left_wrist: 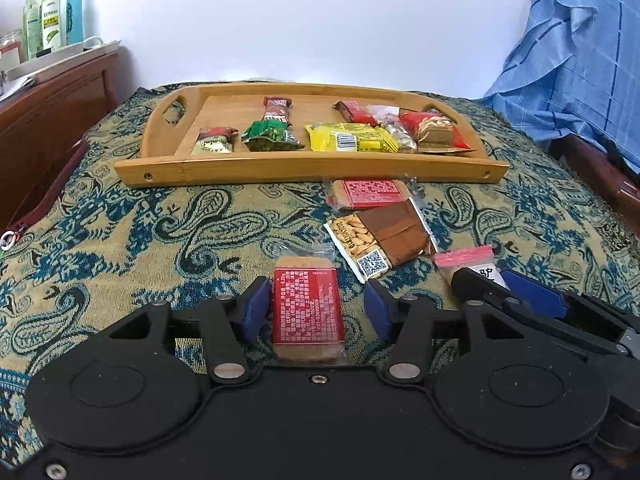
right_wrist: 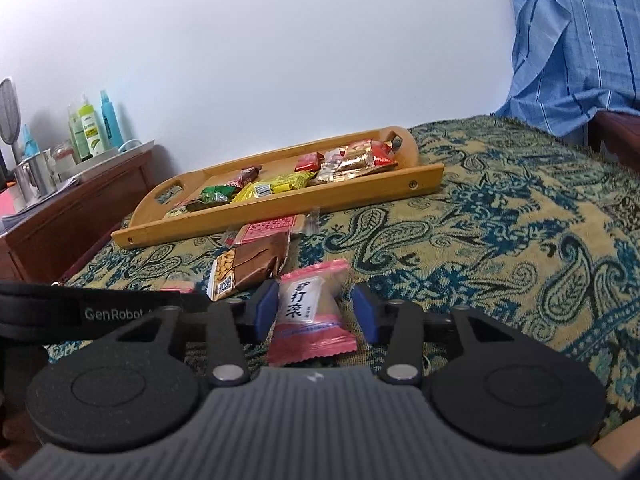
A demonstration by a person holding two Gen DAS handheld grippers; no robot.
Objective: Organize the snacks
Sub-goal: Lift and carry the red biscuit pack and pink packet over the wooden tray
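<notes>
1. Currently left gripper [left_wrist: 316, 308] is low over the paisley bedspread [left_wrist: 132, 236], jaws spread, straddling a red-label biscuit pack [left_wrist: 307, 312]. Pads sit just beside its long edges with a gap on each side, not pinching.
2. Right gripper [right_wrist: 316, 312] likewise spread around a pink candy pack [right_wrist: 311, 312] with black characters on white. Left pad looks close to touching the wrapper, right pad apart.
3. Bamboo tray [left_wrist: 312, 168] sits at 12 o'clock from the left gripper, flat on the bedspread. In the right wrist view it lies at 11 o'clock.
4. Tray contents: yellow pack [left_wrist: 350, 138] centre, green pack [left_wrist: 270, 136] at its 9 o'clock, red-gold packs [left_wrist: 434, 130] at its 3 o'clock.
5. Loose on the bedspread between tray and grippers: second red-label biscuit pack [left_wrist: 370, 192] touching the tray's near rail, brown peanut pack [left_wrist: 380, 238] partly overlapping it.
6. Blue checked cloth [left_wrist: 576, 52] at 2 o'clock, bottles [left_wrist: 52, 16] at 10 o'clock.
</notes>
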